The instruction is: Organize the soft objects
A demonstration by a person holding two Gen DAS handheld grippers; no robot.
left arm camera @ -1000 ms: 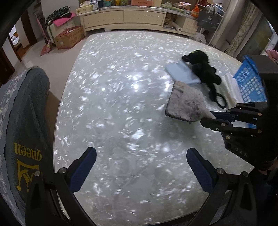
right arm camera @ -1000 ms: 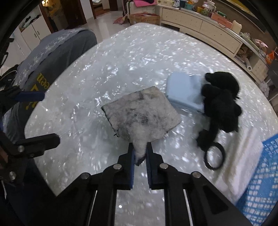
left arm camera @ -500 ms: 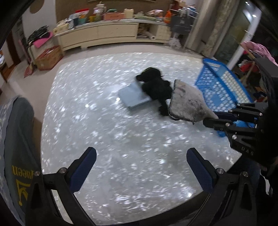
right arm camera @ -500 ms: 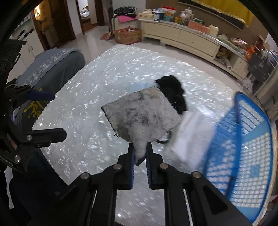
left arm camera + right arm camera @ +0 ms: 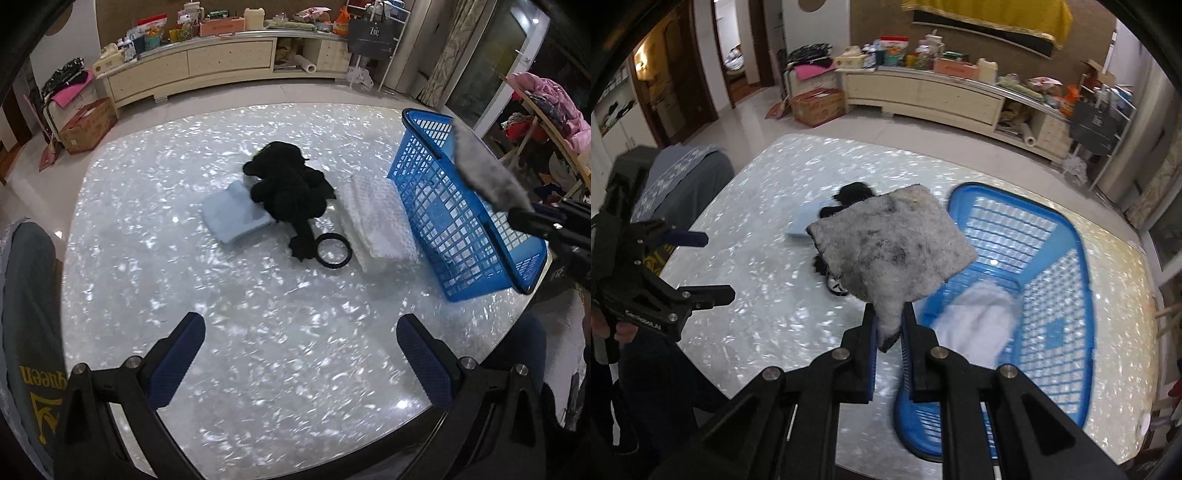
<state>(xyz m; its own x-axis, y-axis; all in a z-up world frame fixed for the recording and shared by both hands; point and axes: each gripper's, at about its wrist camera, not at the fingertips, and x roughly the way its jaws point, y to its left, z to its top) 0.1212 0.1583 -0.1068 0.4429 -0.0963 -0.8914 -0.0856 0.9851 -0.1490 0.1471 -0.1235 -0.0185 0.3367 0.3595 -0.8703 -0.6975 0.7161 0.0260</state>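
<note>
My right gripper (image 5: 888, 326) is shut on one corner of a grey fluffy pad (image 5: 894, 243), holding it in the air above the near rim of the blue lattice basket (image 5: 1052, 258). The left wrist view shows the same pad (image 5: 484, 166) over the basket (image 5: 454, 206), with my right gripper (image 5: 535, 218) at the far right. My left gripper (image 5: 303, 354) hangs open over bare table with nothing between its fingers. On the table lie a black plush toy (image 5: 291, 188), a light blue folded cloth (image 5: 236, 218) and a white folded towel (image 5: 376, 218) against the basket's side.
A black ring (image 5: 333, 251) lies beside the plush toy's foot. The round pearly table (image 5: 258, 369) has a chair with a grey cover (image 5: 29, 332) at its left edge. A long cream sideboard (image 5: 221, 62) and a cardboard box (image 5: 88, 125) stand beyond it.
My right gripper lifted the grey pad off the table and carried it rightwards to above the blue basket. My left gripper rose and swung the same way, staying open.
</note>
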